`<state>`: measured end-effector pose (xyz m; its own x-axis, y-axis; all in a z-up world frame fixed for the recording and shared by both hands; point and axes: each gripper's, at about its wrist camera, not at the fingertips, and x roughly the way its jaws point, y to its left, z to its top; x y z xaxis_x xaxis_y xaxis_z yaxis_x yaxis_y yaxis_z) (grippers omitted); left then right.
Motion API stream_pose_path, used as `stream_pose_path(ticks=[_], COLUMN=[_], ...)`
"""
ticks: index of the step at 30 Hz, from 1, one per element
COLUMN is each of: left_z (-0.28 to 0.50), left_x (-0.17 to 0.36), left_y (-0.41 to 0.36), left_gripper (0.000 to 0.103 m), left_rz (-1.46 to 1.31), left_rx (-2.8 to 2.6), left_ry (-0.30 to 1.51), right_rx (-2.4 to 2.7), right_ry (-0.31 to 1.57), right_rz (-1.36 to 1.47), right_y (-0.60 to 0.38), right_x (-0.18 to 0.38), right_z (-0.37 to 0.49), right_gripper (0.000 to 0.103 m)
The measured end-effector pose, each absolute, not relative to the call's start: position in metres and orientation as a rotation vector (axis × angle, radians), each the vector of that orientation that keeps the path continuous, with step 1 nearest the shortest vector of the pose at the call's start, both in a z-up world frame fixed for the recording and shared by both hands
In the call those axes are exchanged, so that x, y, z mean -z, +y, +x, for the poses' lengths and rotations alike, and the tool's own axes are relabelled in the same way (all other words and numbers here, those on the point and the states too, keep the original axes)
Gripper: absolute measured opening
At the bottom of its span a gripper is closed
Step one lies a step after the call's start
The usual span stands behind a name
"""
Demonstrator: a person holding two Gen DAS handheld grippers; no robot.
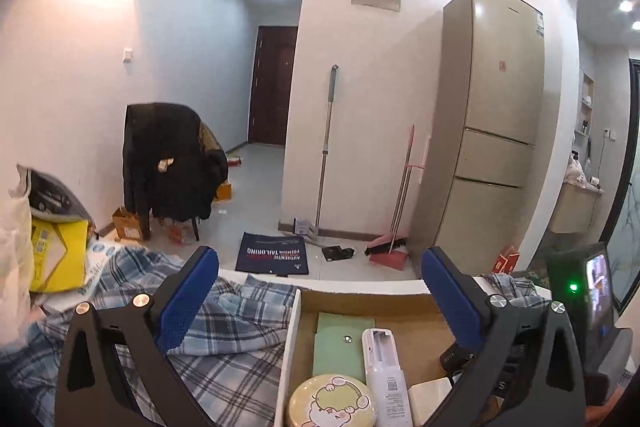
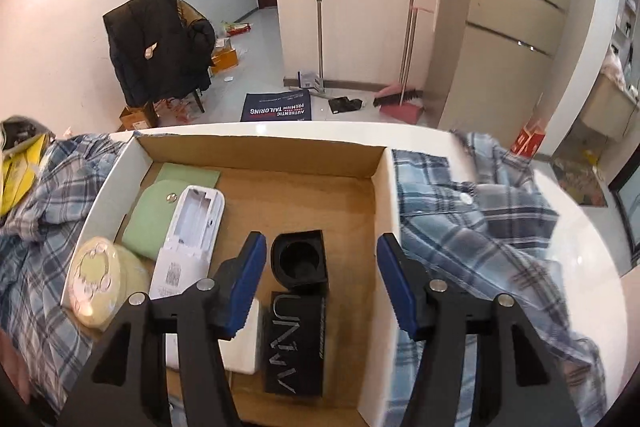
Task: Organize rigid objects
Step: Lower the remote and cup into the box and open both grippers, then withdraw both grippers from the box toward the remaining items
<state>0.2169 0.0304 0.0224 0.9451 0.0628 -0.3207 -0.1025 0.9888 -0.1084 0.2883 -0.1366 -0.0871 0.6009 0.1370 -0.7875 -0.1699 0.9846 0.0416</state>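
White tabletop (image 2: 520, 227), draped with blue plaid cloth (image 2: 460, 211); tiled floor beyond with a fridge (image 1: 496, 115), a mop (image 1: 326, 147), a pink dustpan (image 2: 400, 109) and a chair hung with a dark jacket (image 2: 160, 43).

Cardboard box (image 2: 260, 151), open-topped, on the table between folds of cloth. Contents:
- green pouch (image 2: 152, 223), flat, at the far left corner;
- white remote (image 2: 192, 231), battery bay exposed, lying partly over the pouch;
- round yellow tin (image 2: 96, 279), against the left wall;
- white flat case (image 2: 244, 347), near side, beside the black pieces;
- black open-topped holder (image 2: 300, 259), touching a black lettered box (image 2: 296, 343).

Left gripper (image 1: 320, 287): jaws wide, nothing between them, above the box's far left corner.

Right gripper (image 2: 320, 287): jaws parted, empty, above the black holder; pads clear of it.
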Motion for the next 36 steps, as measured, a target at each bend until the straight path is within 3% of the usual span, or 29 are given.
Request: stream_pose_path(ticks=[4,8,17,31,36], left_z=[0.201,0.185,0.119,0.052,0.069], left_x=[-0.043,-0.059,-0.073,-0.014,0.022], left_y=[0.023,-0.003,-0.006,-0.012,-0.019], left_gripper=[0.103,0.103,0.103,0.103,0.103], left_rz=[-0.129,-0.065,-0.049,0.015,0.001], left_rx=[-0.070,0.008,0.087,0.148,0.225], left_ry=[0.288,0.315,0.343,0.477,0.706], right_rx=[-0.196,-0.206,-0.265,-0.245,-0.227], right_ry=[0.895,0.849,0.743,0.693,0.703], right_rz=[-0.026,-0.015,0.030,0.005,0.049], right_y=[-0.147,-0.157,-0.173,-0.177,-0.187], right_x=[0.073,0.053,0.007,0.016,0.031], right_z=[0.268,0.242,0.166,0.096,0.099], right_gripper=[0.057,0.065,0.066,0.066,0.066])
